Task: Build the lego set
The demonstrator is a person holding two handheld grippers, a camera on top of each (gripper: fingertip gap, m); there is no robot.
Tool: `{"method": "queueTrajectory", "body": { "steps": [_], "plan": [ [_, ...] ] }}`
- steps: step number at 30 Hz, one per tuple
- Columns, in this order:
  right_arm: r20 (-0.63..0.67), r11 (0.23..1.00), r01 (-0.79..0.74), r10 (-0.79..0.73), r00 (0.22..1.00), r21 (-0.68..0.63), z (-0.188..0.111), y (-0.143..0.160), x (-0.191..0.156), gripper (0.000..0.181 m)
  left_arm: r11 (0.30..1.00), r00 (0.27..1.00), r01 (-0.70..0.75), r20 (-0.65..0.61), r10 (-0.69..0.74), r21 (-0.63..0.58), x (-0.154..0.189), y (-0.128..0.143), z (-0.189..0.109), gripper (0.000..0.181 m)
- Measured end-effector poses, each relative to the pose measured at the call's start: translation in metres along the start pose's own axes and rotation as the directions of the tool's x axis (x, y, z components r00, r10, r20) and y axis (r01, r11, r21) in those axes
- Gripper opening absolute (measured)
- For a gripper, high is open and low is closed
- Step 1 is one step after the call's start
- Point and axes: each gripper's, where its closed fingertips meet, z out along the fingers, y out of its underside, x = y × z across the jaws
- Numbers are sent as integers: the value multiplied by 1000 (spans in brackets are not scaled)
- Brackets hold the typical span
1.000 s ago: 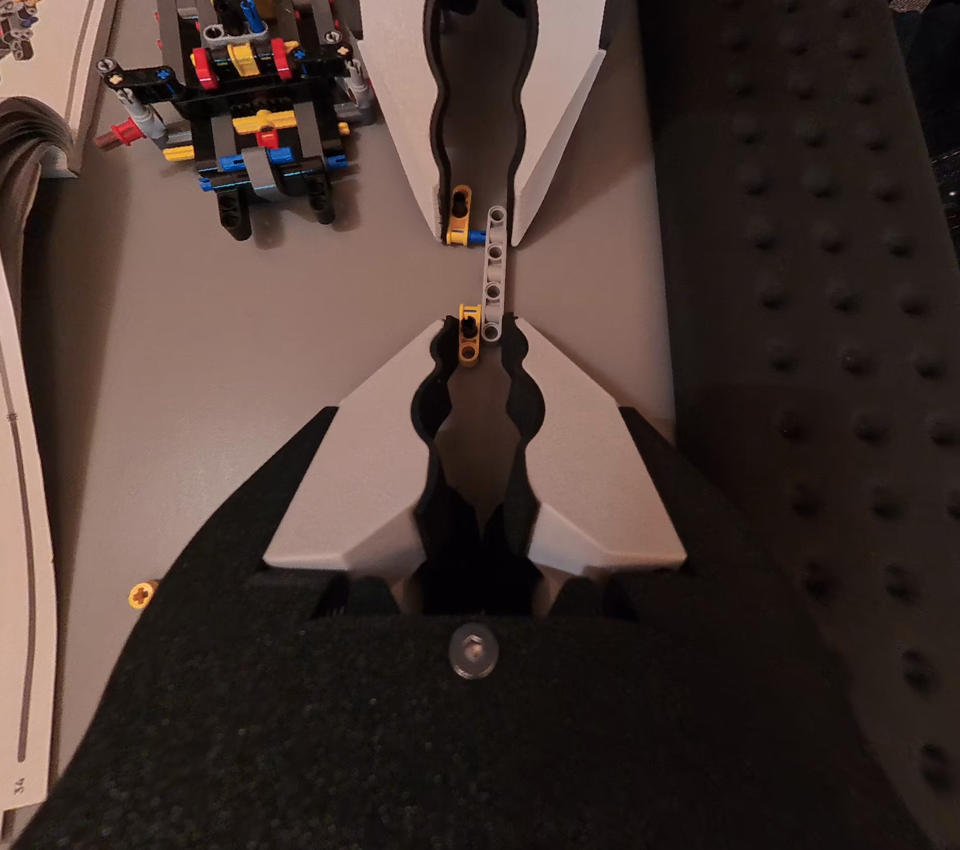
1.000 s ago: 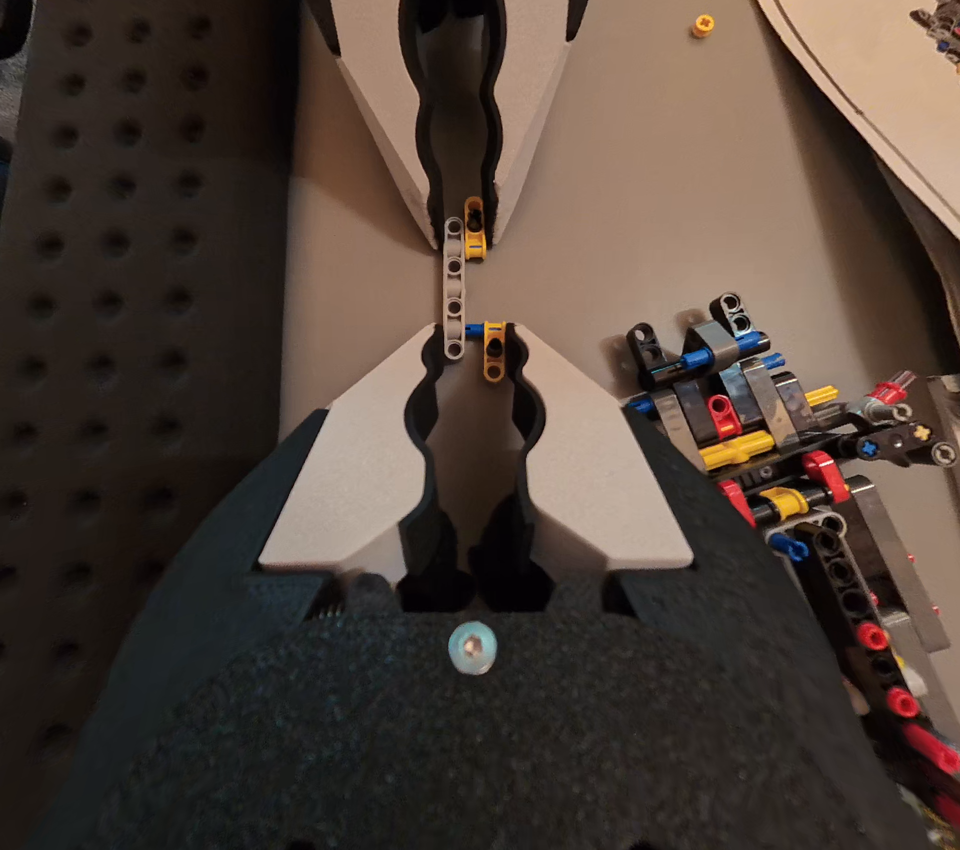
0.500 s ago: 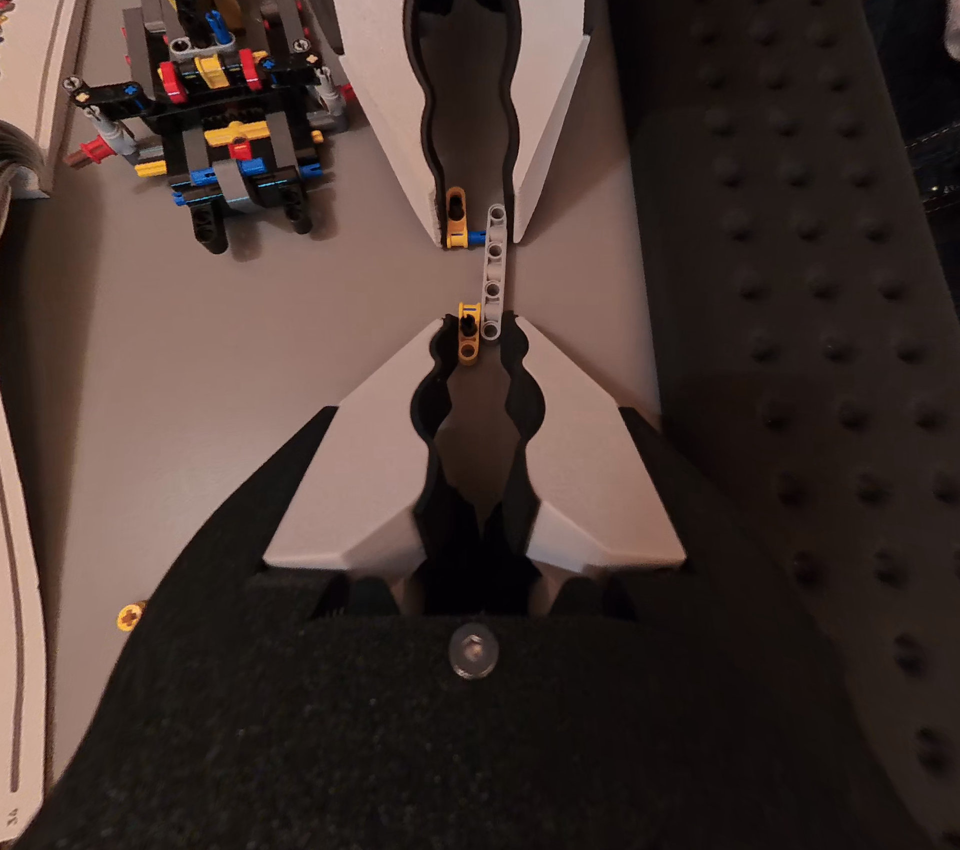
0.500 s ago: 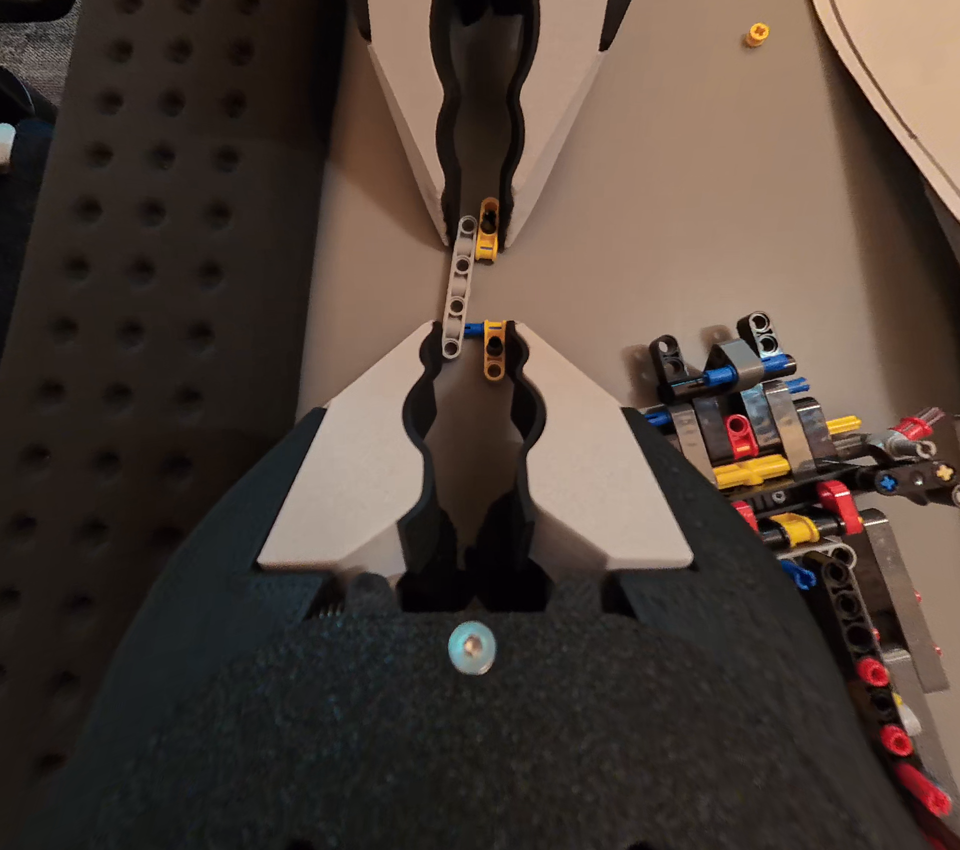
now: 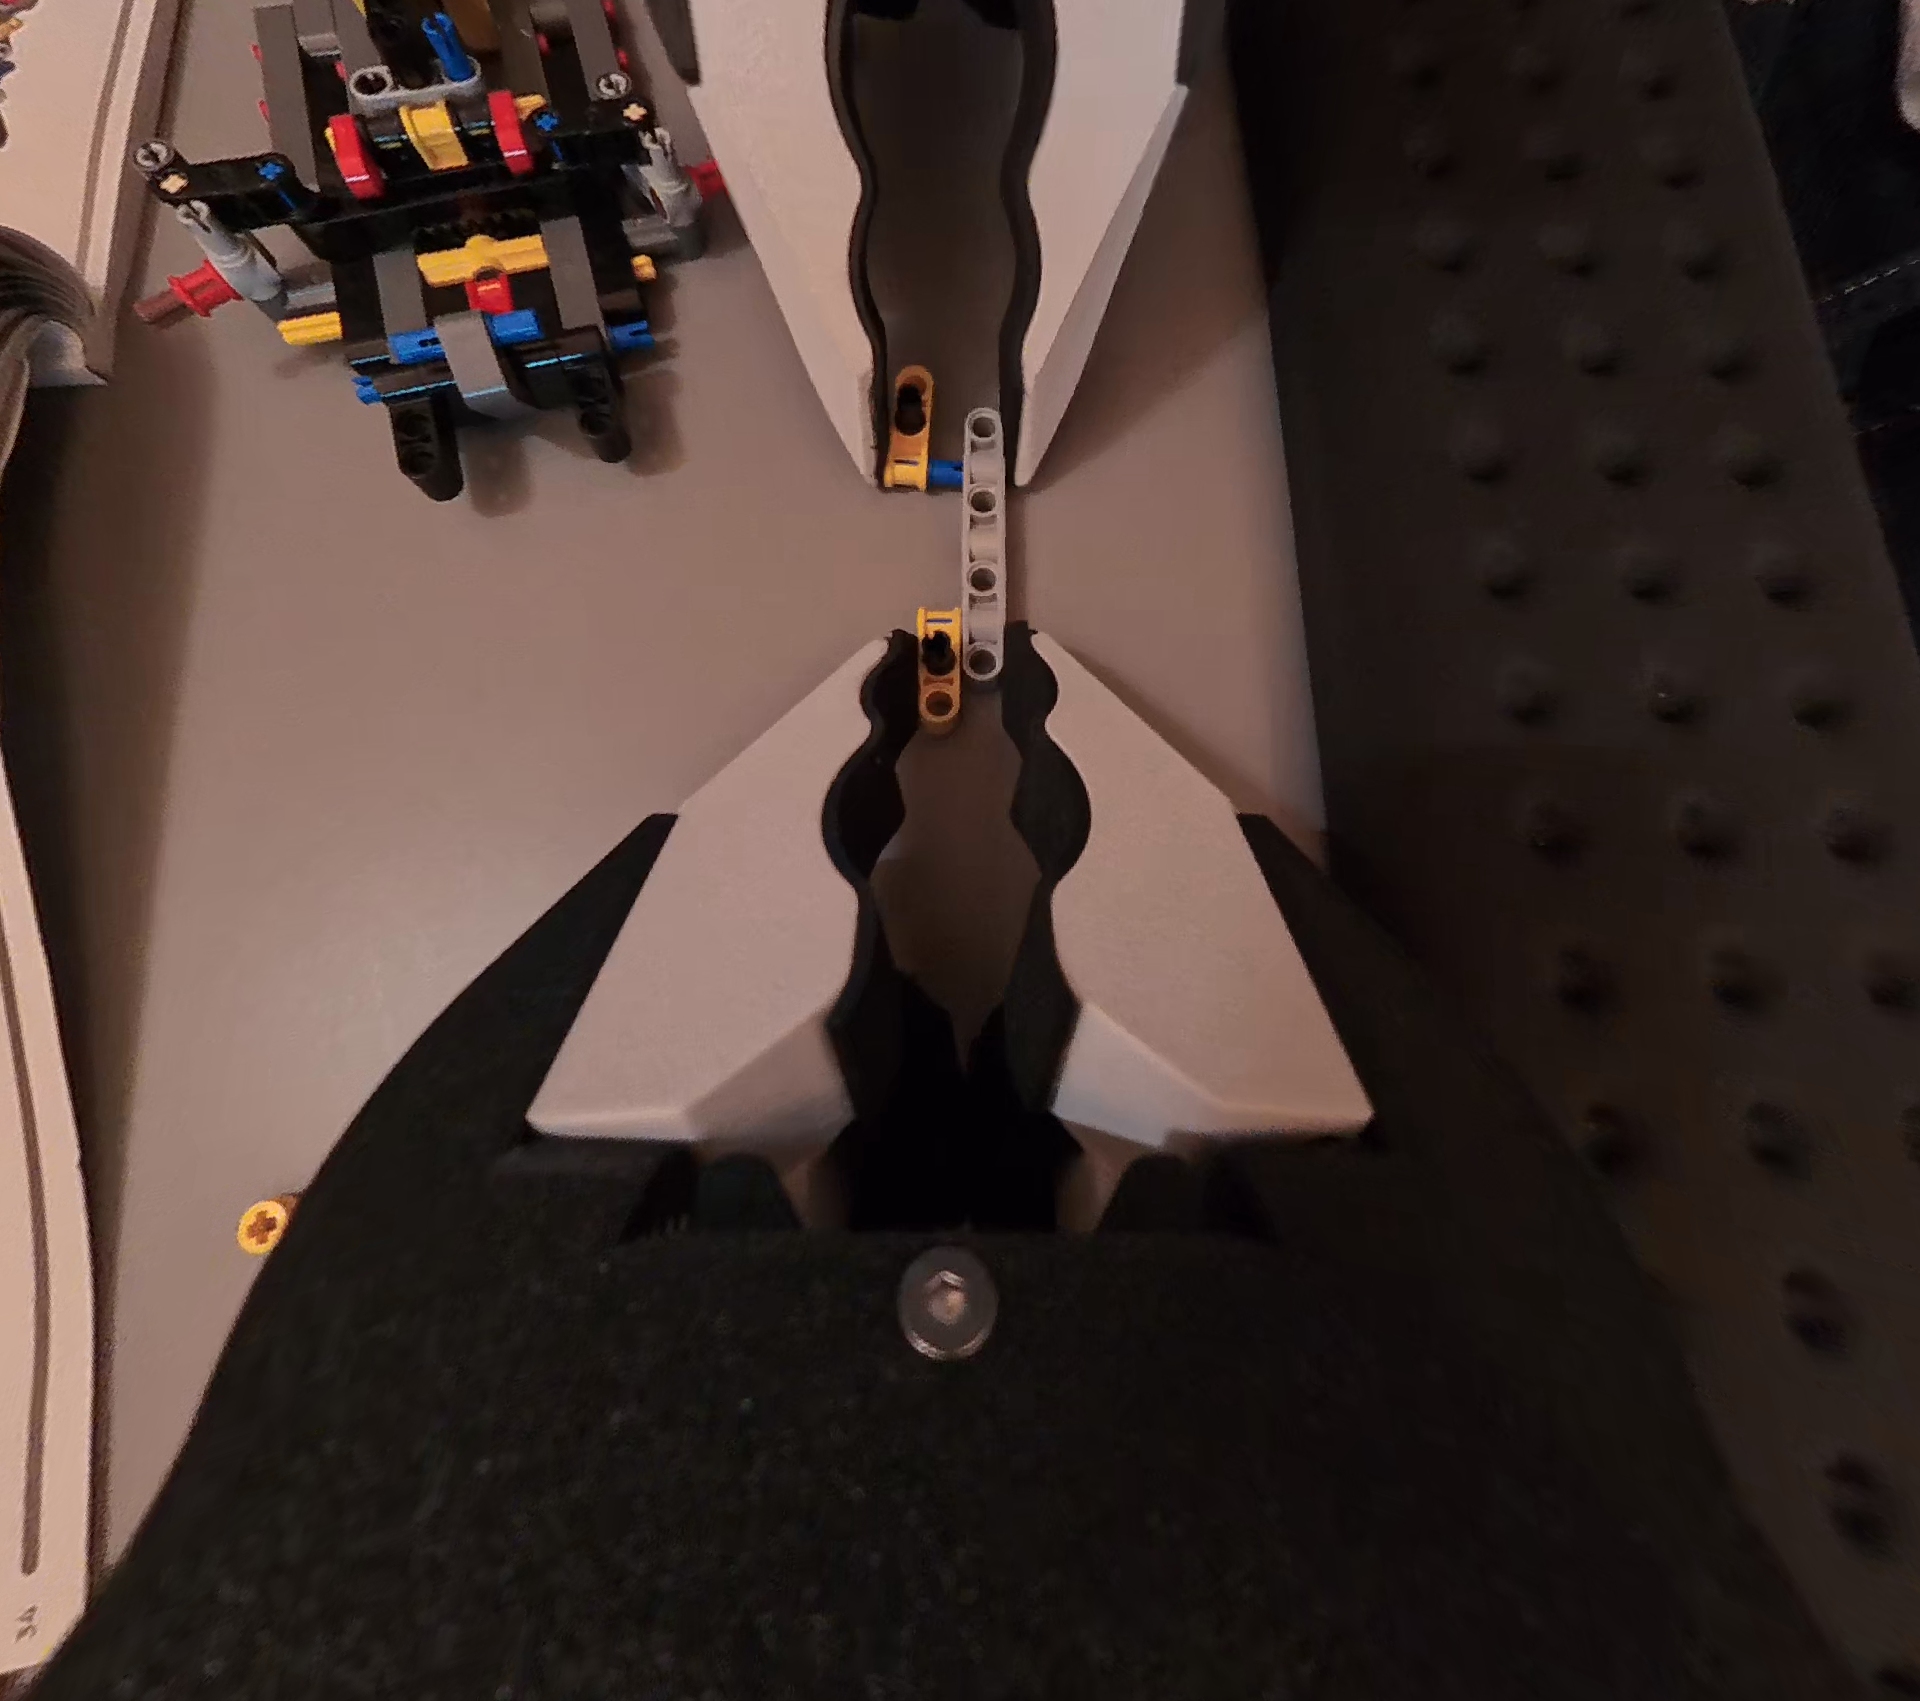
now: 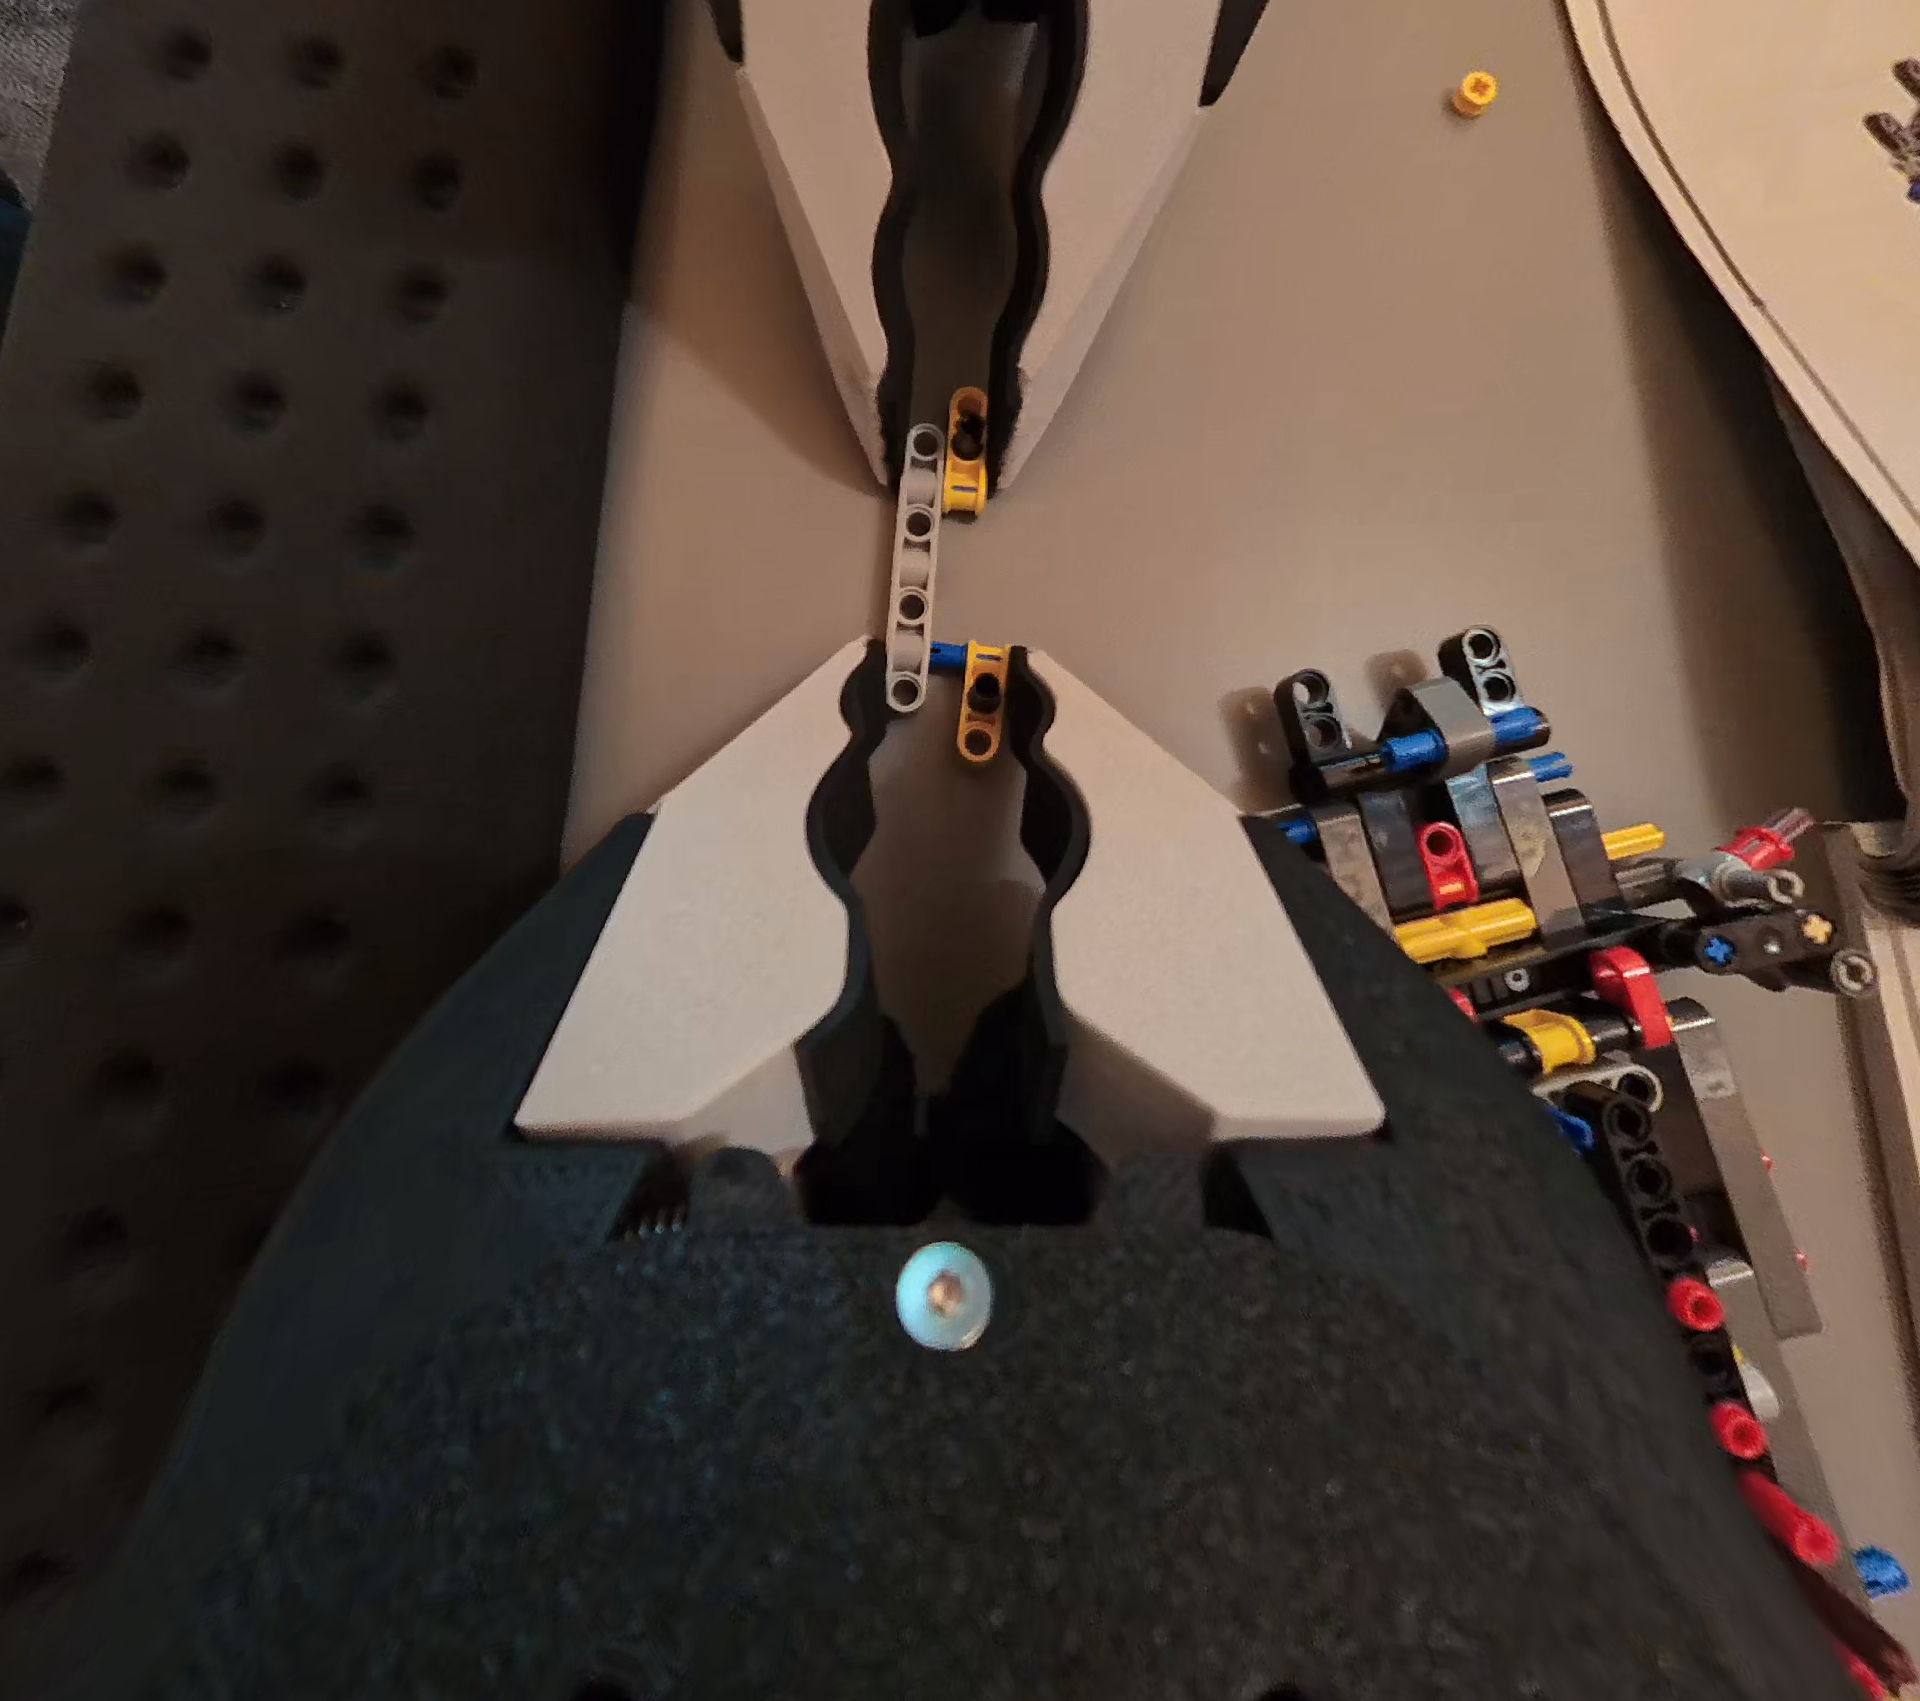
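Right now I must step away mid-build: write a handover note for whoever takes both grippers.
Left gripper: shut on a yellow connector at the grey beam's near end.
Right gripper: shut on the other yellow connector, with a blue pin towards the beam.
Both face tip to tip above the table.
Done: left connector sits against the beam.
Left: press the pin home, then fit onto the model.

Counts: 1 grey lift-arm beam (image 5: 982,545) with five holes. 2 yellow connectors, one at each beam end: near one (image 5: 938,666), far one (image 5: 909,427). 1 blue pin (image 5: 943,467) visible between far connector and beam. 1 loose yellow bush (image 5: 262,1227) on the desk (image 5: 520,716). 1 partly built lego model (image 5: 436,197). 2 grippers: left gripper (image 5: 951,649), right gripper (image 6: 945,664). 1 dark perforated panel (image 5: 1610,716). Instruction sheets (image 6: 1745,93): several stacked, exact count unclear.
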Motion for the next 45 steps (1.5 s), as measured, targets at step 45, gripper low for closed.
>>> {"method": "queueTrajectory", "body": {
  "steps": [45],
  "plan": [
    [43, 989, -115, 111, 993, 94, -17, -1, -1, 30, 1000, 1000, -13, -5, 13, 1, 3, -1, 1, 15]
  ]
}}
